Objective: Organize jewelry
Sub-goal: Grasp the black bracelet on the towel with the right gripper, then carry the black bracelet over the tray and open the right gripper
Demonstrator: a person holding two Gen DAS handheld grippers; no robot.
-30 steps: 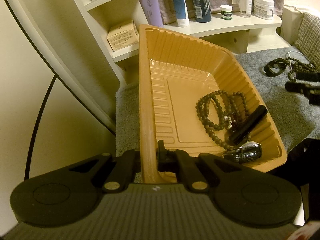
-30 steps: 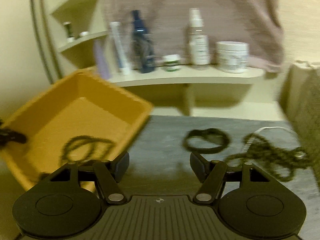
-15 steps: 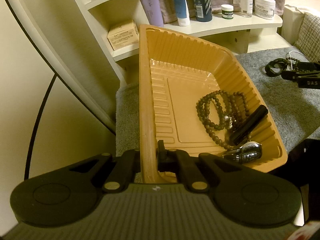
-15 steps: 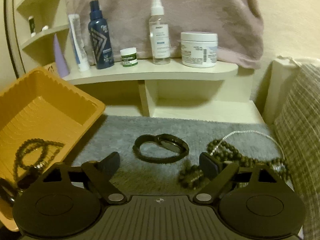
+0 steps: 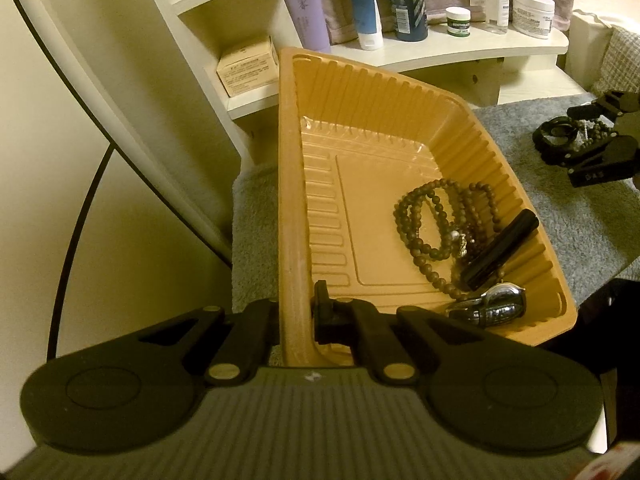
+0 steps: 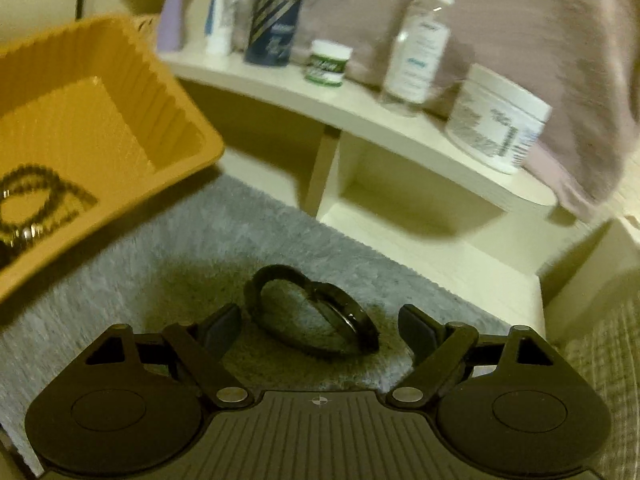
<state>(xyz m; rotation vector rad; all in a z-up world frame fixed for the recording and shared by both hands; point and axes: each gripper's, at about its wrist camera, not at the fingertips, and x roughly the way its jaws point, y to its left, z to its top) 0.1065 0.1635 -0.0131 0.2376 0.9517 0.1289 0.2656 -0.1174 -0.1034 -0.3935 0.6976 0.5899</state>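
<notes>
Very little writing can be read. The left wrist view shows the letters "DAS" on one finger of the right gripper [image 5: 592,144]; the print on the cardboard box [image 5: 248,66] and on the bottles is too small or blurred to read.

Only the left wrist view shows the whole inside of the orange tray [image 5: 400,80]. In it lie a string of brown beads [image 5: 424,224], a black tube [image 5: 500,250] and a metal wristwatch [image 5: 492,308], all together at the near right corner. The left gripper [image 5: 296,312] is pressed together on the left wall of the tray, one finger outside and one inside. The same view shows more beads [image 5: 596,132] on the grey mat [image 5: 580,232], beside the right gripper.

The right wrist view shows the thing at which the right gripper [image 6: 320,330] points: a black bracelet [image 6: 312,312] lies on the grey mat between the two fingers. The jaws are spread wide, having just been opening, and the pads do not touch it. In this view only a corner of the tray is seen at the left, with a part of the beads.

On the cream shelf [image 6: 360,112] stand a dark blue bottle [image 6: 276,12], a small green-labelled jar [image 6: 328,62], a clear spray bottle [image 6: 420,40] and a white jar [image 6: 496,120].
</notes>
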